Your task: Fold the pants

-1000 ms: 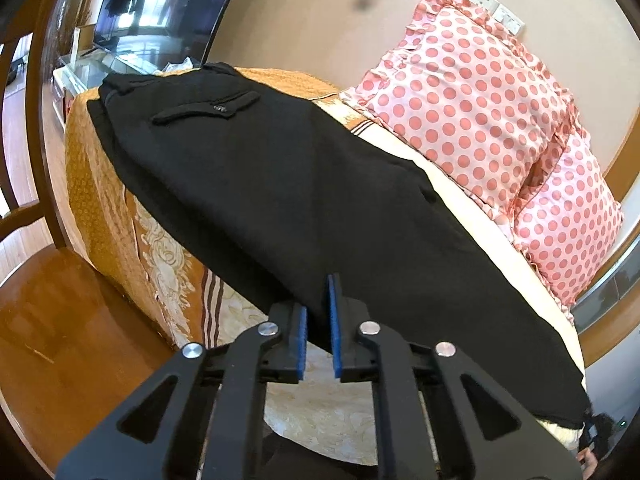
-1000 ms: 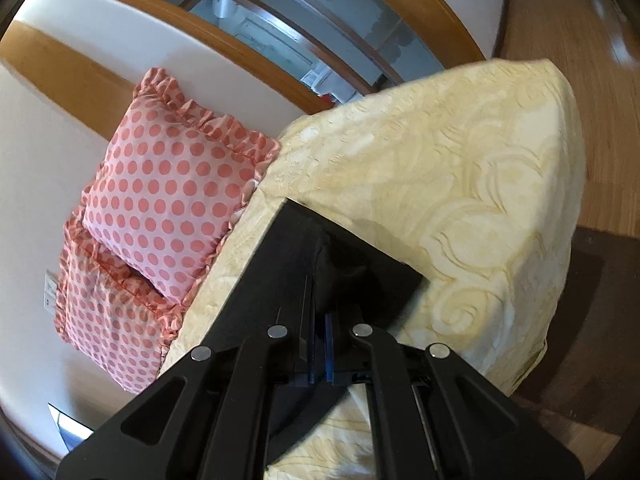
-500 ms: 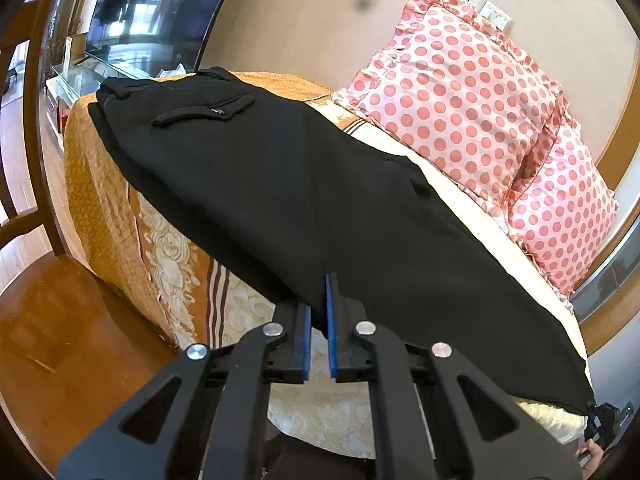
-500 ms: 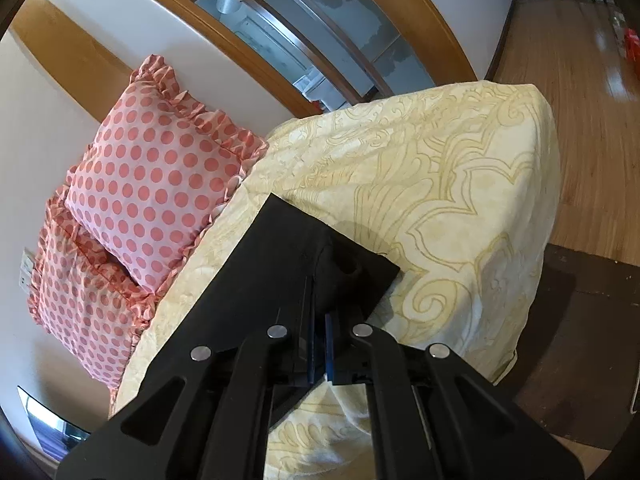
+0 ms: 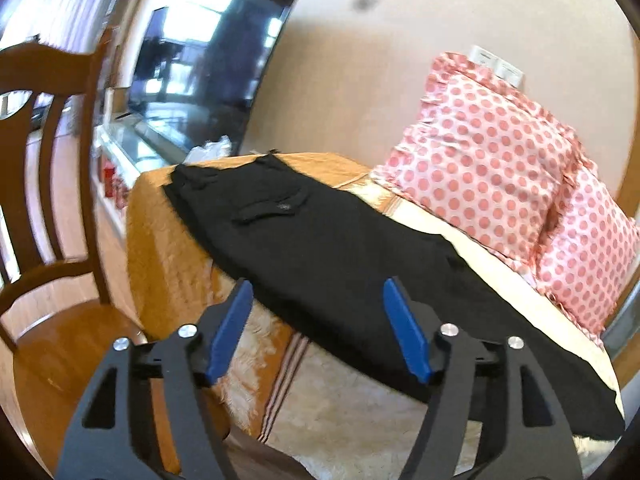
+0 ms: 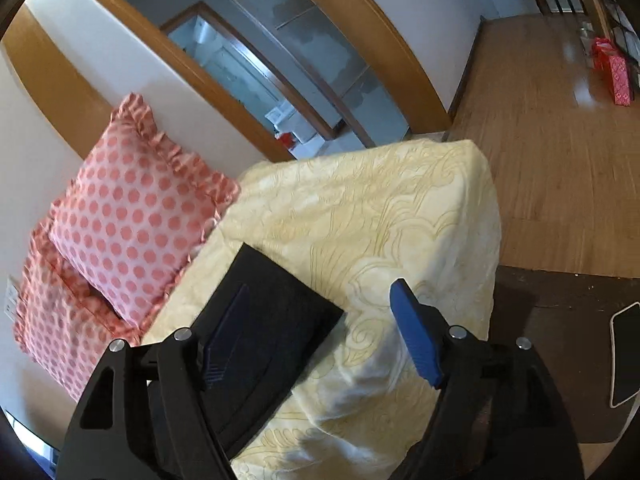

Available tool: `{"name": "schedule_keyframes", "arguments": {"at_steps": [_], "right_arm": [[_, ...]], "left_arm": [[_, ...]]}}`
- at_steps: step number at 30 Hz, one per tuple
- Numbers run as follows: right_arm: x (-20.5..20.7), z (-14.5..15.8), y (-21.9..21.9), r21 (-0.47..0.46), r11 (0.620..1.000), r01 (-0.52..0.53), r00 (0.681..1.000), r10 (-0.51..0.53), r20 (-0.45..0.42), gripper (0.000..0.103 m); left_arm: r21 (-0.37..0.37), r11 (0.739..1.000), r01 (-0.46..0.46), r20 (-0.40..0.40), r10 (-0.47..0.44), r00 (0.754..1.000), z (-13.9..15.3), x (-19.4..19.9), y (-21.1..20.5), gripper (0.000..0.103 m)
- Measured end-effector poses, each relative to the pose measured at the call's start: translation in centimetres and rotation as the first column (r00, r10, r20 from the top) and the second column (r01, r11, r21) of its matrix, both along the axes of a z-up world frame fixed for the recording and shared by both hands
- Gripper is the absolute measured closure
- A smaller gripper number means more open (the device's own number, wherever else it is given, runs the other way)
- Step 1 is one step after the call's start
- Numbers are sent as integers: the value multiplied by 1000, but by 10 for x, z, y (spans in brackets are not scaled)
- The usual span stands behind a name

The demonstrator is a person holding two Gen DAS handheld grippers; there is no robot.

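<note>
Black pants [image 5: 340, 264] lie stretched flat along the front edge of the bed, waistband and back pocket at the far left. Their leg hem [image 6: 276, 320] shows in the right wrist view, flat on the cream bedspread [image 6: 380, 208]. My left gripper [image 5: 318, 328] is open and empty, raised just before the pants' near edge. My right gripper [image 6: 316, 328] is open and empty, above the hem end, its left finger over the cloth.
Two pink polka-dot pillows [image 5: 492, 168] lean on the wall behind the pants. A wooden chair [image 5: 48, 216] stands left of the bed. A television [image 5: 208, 64] is at the far left. A dark rug and a phone [image 6: 624, 356] lie on the wooden floor at right.
Both grippers were shut on the pants' edge and hem; both have opened, let the cloth go and pulled back upward. The pants now lie flat.
</note>
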State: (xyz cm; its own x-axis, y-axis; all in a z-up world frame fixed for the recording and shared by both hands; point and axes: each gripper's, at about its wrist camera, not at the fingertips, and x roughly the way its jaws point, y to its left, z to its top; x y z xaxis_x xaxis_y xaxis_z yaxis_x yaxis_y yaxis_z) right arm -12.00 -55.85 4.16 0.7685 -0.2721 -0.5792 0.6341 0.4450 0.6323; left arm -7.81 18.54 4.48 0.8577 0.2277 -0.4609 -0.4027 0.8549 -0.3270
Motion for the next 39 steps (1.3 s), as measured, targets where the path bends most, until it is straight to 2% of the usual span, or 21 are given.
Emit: {"name": "schedule_keyframes", "arguments": {"at_steps": [3,5,7,9,14,15,18,20,22,25,27,29,30,31,32,33,34,36,37,38,39], "right_arm": [[2,-10,-3,68,998,-18,1000,17,14,38],[5,-11,1,71,997,-30,999,29,17,43],[10,-11,6,76,995,-59,998,58,12,48],[17,-14,10,105,990,-99,995,97,25,53],[33,-14,27,123,978,-168,986,166,28,56],[36,-14,29,116,978,-172,985,171,22,59],[45,-18,30,74,984,-162,987,161,10,94],[49,-16,33,53,987,-152,988,152,15,96],[60,4,48,-18,984,-176,983,177,55,97],[90,44,89,-129,947,-293,941,310,133,97],[113,69,130,-190,895,-405,881,437,183,97],[143,89,192,-250,789,-562,762,611,215,97],[156,93,228,-268,719,-641,686,693,220,97],[169,91,261,-273,645,-714,609,764,213,97],[181,85,296,-265,563,-783,529,827,192,97],[188,78,318,-251,507,-824,479,862,167,97],[199,62,356,-215,406,-888,391,914,109,97],[210,30,409,-134,268,-954,269,963,9,97],[211,19,423,-107,244,-964,246,969,-7,97],[211,14,430,-96,241,-966,242,970,-8,97],[211,14,432,-96,246,-964,248,969,-5,97]], "left_arm": [[18,996,83,-29,-82,996,1,18,-12,27],[31,993,113,-53,-112,992,-3,28,-21,26],[44,991,125,-80,-121,989,-8,36,-26,21],[53,990,128,-92,-122,988,-12,38,-28,21],[29,990,135,-107,-131,986,-18,38,-24,18],[18,991,136,-113,-133,985,-20,39,-22,17],[-19,990,141,-123,-142,982,-25,40,-17,14],[-20,988,151,-132,-153,979,-27,41,-17,12],[-6,988,157,-146,-156,977,-29,42,-19,11],[-1,987,162,-158,-160,974,-33,44,-21,8],[-17,988,156,-167,-156,974,-36,45,-20,7],[-68,986,151,-186,-161,969,-42,47,-16,5],[-137,978,158,-202,-184,962,-49,50,-11,5],[-301,940,163,-168,-220,961,-63,50,4,6],[-404,903,147,-141,-220,965,-72,48,14,7],[-448,882,147,-129,-226,965,-76,47,18,9],[-476,866,151,-119,-233,965,-78,44,20,11],[-405,902,150,-133,-220,966,-69,40,15,13],[-323,933,158,-140,-212,967,-59,35,10,14],[-258,952,164,-136,-204,969,-51,29,6,14],[-222,960,169,-123,-200,972,-46,24,4,14]]}}
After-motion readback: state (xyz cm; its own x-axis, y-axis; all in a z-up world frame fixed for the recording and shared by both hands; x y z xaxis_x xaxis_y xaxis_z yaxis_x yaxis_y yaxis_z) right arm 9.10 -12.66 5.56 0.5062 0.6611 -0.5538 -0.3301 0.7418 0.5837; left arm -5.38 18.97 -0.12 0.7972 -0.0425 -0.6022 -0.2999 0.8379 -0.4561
